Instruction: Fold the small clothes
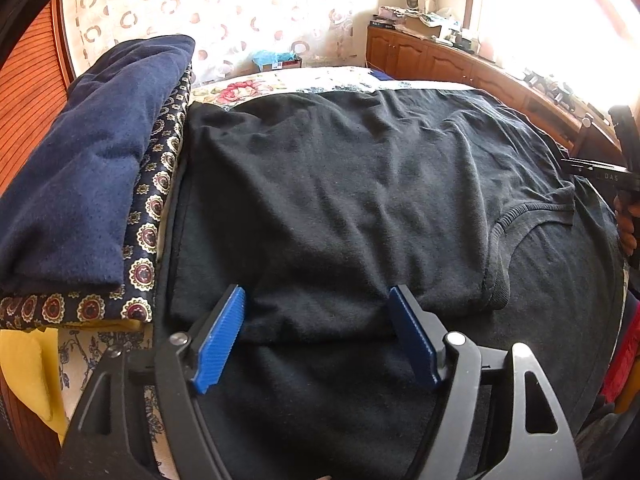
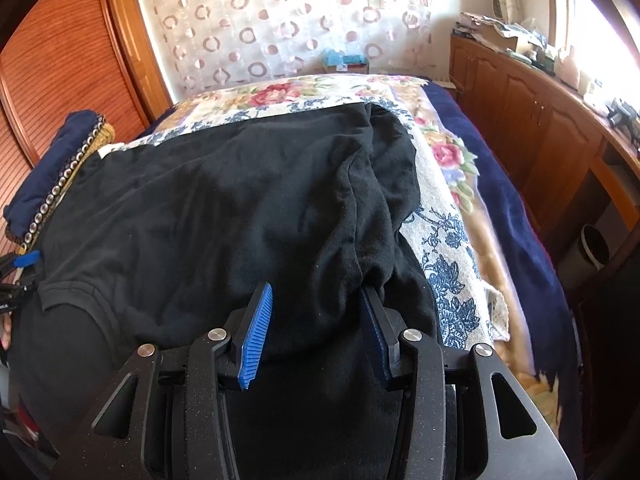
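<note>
A black T-shirt (image 1: 340,200) lies spread on the bed, its ribbed collar (image 1: 532,216) to the right in the left wrist view. My left gripper (image 1: 320,304) hovers open over the shirt's near folded edge, and its blue pads (image 1: 224,332) do not touch the cloth. In the right wrist view the same shirt (image 2: 240,208) is bunched at a sleeve seam (image 2: 360,216). My right gripper (image 2: 316,312) stands open over that cloth, the ridged face of its left pad (image 2: 256,336) bare. The right gripper's body (image 1: 624,176) shows at the left view's right edge, held by a hand.
A pile of folded clothes sits left of the shirt: a navy fleece (image 1: 80,184) on a patterned cloth (image 1: 148,236), with yellow fabric (image 1: 28,364) below. The floral bedcover (image 2: 444,264) and a navy blanket (image 2: 504,208) lie to the right. Wooden cabinets (image 2: 540,128) and a bin (image 2: 592,248) stand beyond.
</note>
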Demonstrator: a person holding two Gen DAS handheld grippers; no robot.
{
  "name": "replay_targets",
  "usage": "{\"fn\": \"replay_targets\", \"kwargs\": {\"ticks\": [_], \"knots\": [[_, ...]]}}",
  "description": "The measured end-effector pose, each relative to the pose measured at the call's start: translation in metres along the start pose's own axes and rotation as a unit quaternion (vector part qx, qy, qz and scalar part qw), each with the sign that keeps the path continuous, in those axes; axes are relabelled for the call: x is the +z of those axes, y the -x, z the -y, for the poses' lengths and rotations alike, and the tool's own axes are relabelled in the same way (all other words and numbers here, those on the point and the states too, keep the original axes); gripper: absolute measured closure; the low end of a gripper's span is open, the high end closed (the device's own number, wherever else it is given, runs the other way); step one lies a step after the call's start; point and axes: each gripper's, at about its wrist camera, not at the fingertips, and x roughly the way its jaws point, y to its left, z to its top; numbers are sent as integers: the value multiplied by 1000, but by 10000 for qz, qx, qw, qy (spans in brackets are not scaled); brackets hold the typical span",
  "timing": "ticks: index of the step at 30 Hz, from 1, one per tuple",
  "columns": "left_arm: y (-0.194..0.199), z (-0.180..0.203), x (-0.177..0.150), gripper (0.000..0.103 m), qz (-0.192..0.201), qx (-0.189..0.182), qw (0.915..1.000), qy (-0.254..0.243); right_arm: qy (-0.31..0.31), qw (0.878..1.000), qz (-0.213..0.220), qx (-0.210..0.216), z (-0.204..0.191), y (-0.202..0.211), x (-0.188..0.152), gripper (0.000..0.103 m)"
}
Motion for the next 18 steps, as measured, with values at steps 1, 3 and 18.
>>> {"fn": "replay_targets", "kwargs": {"ticks": [1, 3, 18], "knots": [[0, 0, -1, 29, 5, -1, 10000, 1, -4, 10000, 19, 0, 0, 0, -1, 59], [0, 0, -1, 29, 8, 21, 10000, -14, 70, 9999, 26, -104, -3, -1, -2, 59], [45, -14, -16, 29, 472, 18, 9953, 842, 359, 9984, -20, -434, -13, -7, -2, 56]]}}
